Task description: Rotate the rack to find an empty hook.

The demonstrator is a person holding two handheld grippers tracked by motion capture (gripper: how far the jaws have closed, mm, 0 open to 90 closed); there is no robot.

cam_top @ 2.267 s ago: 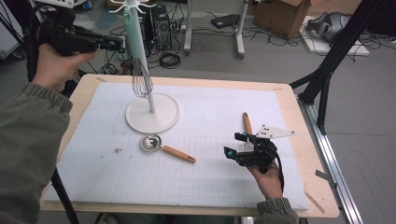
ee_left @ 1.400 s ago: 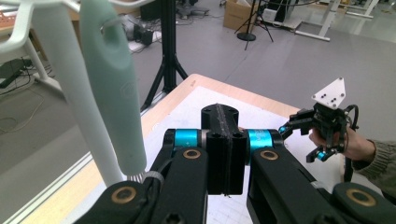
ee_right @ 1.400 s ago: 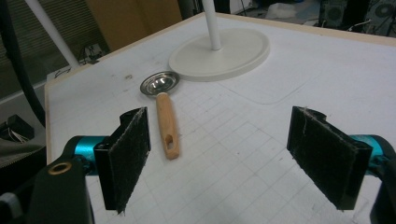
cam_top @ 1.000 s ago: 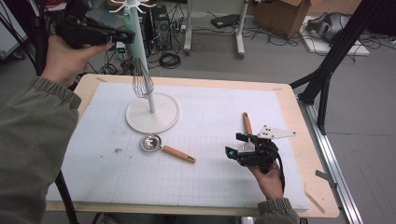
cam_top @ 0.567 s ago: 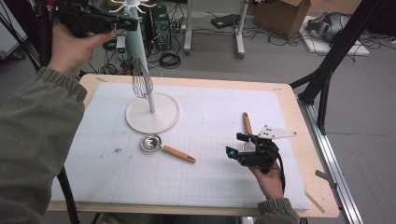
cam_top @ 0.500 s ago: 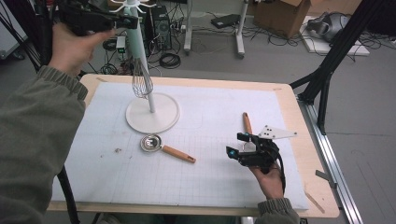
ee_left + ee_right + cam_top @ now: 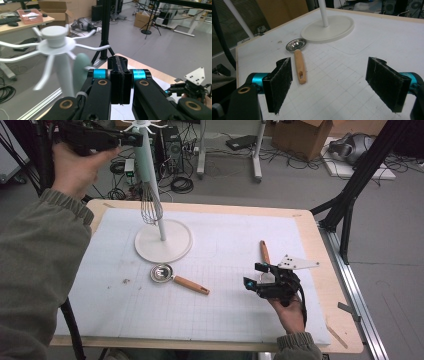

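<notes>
White rack [image 7: 150, 185] stands at the table's [image 7: 320, 245] far left, a whisk [image 7: 149, 207] hanging from one of its arms. The left gripper [image 7: 107, 137], raised beside the rack's top, has its jaws clenched on nothing, probably done hanging. The right gripper [image 7: 260, 282] rests low with jaws spread wide and empty, facing the wooden-handled ladle [image 7: 298, 58] lying near the rack's base, likely next to hang.

Right tool [image 7: 332, 85] jaws wide apart, nothing between, low over counter [image 7: 387, 37] with white gridded mat. Ahead: metal strainer [image 7: 296, 45] with wooden handle pointing toward camera. Beyond it, just apart, round white stand base [image 7: 329, 28], pole rising.
</notes>
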